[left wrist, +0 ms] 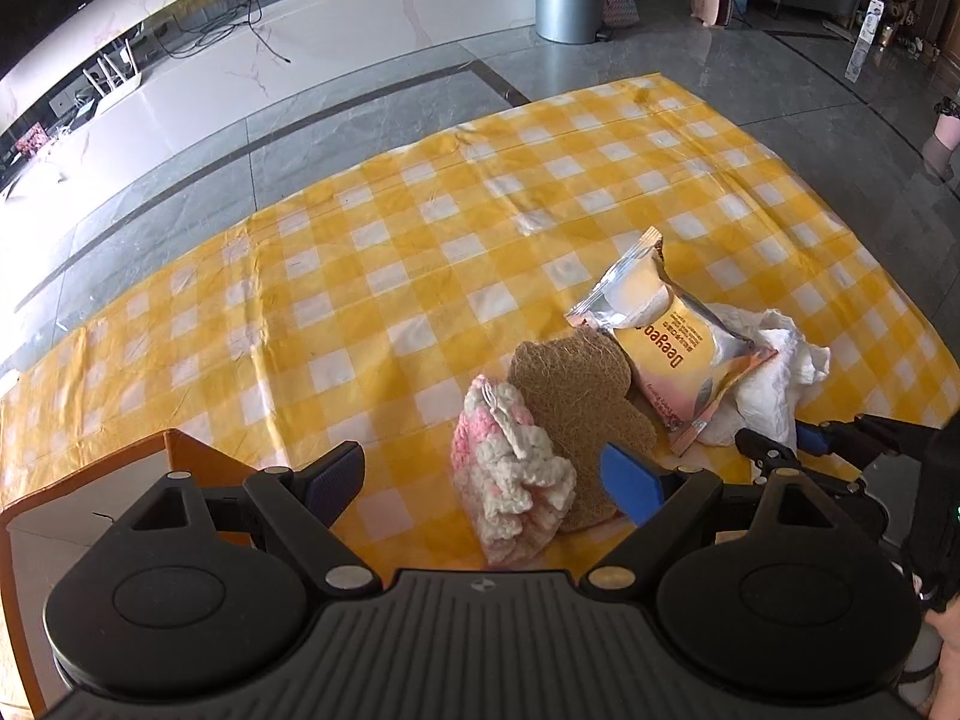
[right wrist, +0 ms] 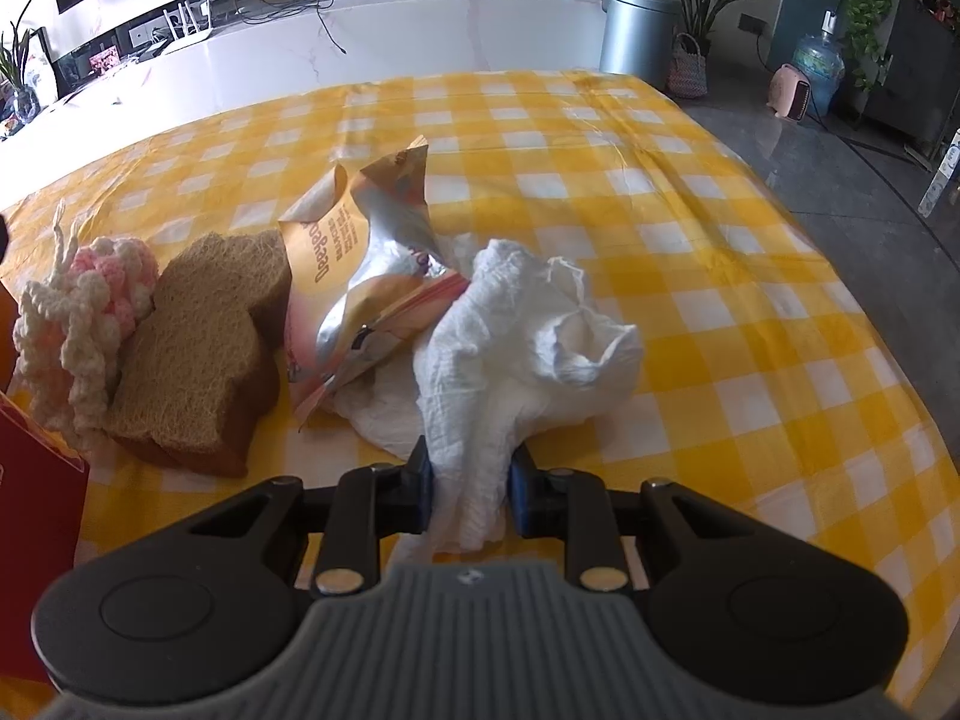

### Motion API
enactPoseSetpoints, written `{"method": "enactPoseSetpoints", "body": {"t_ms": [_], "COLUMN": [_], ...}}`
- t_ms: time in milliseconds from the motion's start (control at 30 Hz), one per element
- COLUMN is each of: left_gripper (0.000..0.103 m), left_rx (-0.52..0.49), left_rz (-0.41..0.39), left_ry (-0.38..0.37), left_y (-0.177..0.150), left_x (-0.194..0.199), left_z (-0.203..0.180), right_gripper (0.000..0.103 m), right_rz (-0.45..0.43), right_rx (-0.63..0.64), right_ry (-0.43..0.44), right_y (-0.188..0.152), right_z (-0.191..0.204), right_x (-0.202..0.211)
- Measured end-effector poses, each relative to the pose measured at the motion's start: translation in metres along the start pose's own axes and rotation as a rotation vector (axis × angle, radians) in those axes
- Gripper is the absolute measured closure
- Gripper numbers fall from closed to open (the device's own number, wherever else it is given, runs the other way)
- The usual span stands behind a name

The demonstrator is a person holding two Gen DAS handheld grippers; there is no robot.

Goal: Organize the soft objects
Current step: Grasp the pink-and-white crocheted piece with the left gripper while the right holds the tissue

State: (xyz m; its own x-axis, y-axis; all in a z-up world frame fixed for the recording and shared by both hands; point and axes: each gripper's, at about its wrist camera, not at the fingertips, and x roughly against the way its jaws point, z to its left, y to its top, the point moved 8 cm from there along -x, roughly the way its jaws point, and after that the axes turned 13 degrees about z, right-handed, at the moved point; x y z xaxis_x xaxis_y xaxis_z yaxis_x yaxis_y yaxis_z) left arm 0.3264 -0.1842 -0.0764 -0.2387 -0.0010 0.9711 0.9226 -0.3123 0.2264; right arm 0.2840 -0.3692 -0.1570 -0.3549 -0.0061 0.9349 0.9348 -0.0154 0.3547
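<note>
Your right gripper (right wrist: 468,489) clamps the crumpled white gauze cloth (right wrist: 516,330) on the yellow checked tablecloth (right wrist: 750,276); it is limp and light, so hold bunched folds. Left gripper (left wrist: 480,480) gapes empty.

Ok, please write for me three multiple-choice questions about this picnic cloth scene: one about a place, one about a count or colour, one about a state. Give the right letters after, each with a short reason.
1. Where does the snack packet lie?
A. Partly on the white cloth
B. Inside the orange box
C. On the bare floor

2. What colours has the crocheted piece?
A. Blue and green
B. Pink and white
C. Black only

3. What is the state of the right gripper?
A. Wide open over nothing
B. Closed on the white cloth
C. Closed on the brown sponge

Answers:
1 A, the packet's lower edge rests over the cloth's folds.
2 B, its yarn is pink and white.
3 B, both blue pads squeeze a bunch of the cloth; the brown sponge lies apart, to the left.
</note>
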Motion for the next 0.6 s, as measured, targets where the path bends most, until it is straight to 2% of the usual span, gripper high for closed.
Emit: {"method": "enactPoseSetpoints", "body": {"t_ms": [100,267,333,433,567,600], "left_gripper": [0.0,0.0,0.0,0.001,0.014,0.021], "left_rx": [0.018,-0.047,-0.052,-0.076,-0.098,-0.1], "left_rz": [0.036,0.108,0.118,0.176,0.198,0.205], "left_ry": [0.024,0.105,0.113,0.128,0.201,0.213], "left_y": [0.011,0.023,0.025,0.022,0.019,0.018], "left_x": [-0.017,-0.042,-0.049,-0.061,-0.071,-0.074], "left_z": [-0.002,-0.012,-0.016,-0.022,-0.024,-0.023], "right_gripper": [0.08,0.08,0.08,0.08,0.08,0.08], "right_rz": [0.0,0.002,0.004,0.004,0.002,0.002], "right_rx": [0.0,0.003,-0.001,0.007,0.014,0.015], "right_ry": [0.004,0.012,0.017,0.014,0.01,0.007], "right_y": [0.0,-0.002,-0.002,-0.002,-0.003,-0.003], "right_z": [-0.001,-0.003,-0.004,-0.003,-0.004,-0.004], "right_x": [0.0,0.0,0.0,0.001,0.002,0.002]}}
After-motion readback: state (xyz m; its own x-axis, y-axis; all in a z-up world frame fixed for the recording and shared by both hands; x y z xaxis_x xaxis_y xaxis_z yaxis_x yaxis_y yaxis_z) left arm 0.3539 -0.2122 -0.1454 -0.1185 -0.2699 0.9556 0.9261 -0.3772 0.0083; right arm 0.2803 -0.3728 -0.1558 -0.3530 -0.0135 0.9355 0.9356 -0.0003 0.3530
